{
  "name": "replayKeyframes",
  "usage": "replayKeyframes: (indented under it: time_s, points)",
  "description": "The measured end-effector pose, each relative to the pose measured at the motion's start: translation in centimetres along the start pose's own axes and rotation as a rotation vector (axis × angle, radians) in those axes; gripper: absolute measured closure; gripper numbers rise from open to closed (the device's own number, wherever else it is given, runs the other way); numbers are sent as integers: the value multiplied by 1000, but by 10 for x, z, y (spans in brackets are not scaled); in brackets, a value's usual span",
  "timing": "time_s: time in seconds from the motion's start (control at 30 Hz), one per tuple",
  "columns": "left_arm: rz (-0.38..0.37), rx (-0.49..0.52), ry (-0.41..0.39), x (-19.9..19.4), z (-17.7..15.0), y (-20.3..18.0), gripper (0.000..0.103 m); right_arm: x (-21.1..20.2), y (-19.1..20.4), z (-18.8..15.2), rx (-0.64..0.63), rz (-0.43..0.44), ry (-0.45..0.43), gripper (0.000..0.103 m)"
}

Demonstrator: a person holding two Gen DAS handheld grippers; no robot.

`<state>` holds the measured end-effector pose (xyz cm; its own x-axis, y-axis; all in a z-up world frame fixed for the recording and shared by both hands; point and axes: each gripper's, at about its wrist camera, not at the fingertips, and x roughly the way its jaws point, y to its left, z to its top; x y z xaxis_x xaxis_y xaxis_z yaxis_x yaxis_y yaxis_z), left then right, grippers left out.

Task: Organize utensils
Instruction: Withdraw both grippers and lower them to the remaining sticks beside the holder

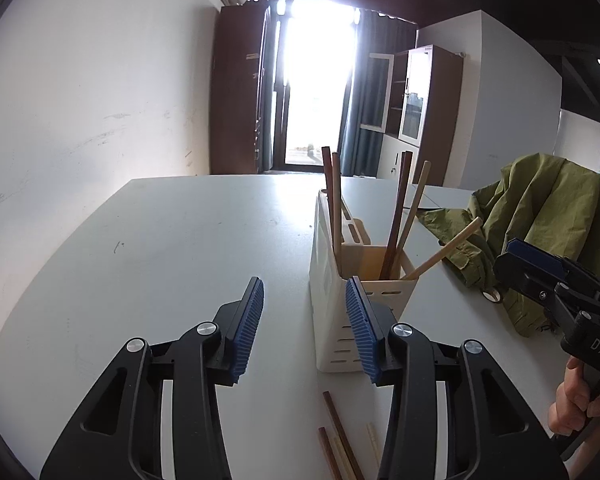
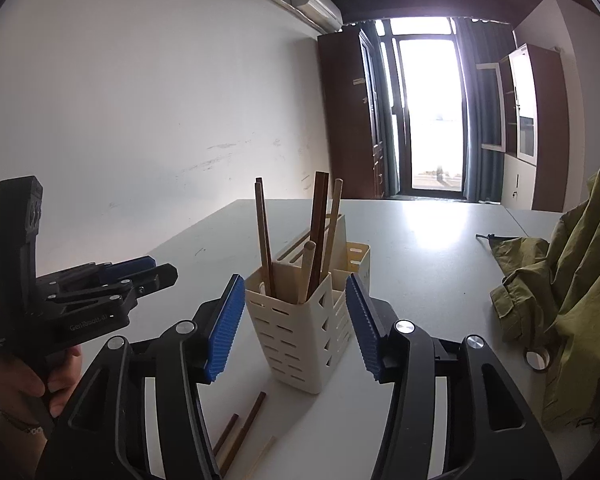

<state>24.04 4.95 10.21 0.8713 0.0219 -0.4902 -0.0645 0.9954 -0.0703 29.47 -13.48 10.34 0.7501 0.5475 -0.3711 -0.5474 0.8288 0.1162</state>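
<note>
Both tools released, nothing held: left tool [image 1: 304, 332], right tool [image 2: 296, 328]. Holder [image 2: 300, 332] mid-worktop, sticks upright. Loose chopsticks [image 1: 340, 440] lie at near edge, below/behind tips, long axes running near-to-far. Left tool looks nearer; needs pull-back + dip.

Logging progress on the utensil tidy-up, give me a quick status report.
Left gripper open, empty. Right gripper open, empty. Holder upright with chopsticks inside; loose chopsticks on table in front of it. Green jacket off to the right, not blocking.
</note>
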Motion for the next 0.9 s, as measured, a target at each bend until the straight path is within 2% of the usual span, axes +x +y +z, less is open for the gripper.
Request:
replayKeyframes:
  time_s: [0.3, 0.67, 0.9]
  points:
    - [-2, 20, 70, 5, -28, -3, 59, 8, 2, -31, 23, -18, 98, 45]
    - [-5, 34, 203, 27, -64, 0, 59, 27, 4, -64, 48, -33, 228, 44]
    - [2, 50, 262, 41, -81, -1, 59, 33, 9, -78, 46, -33, 281, 44]
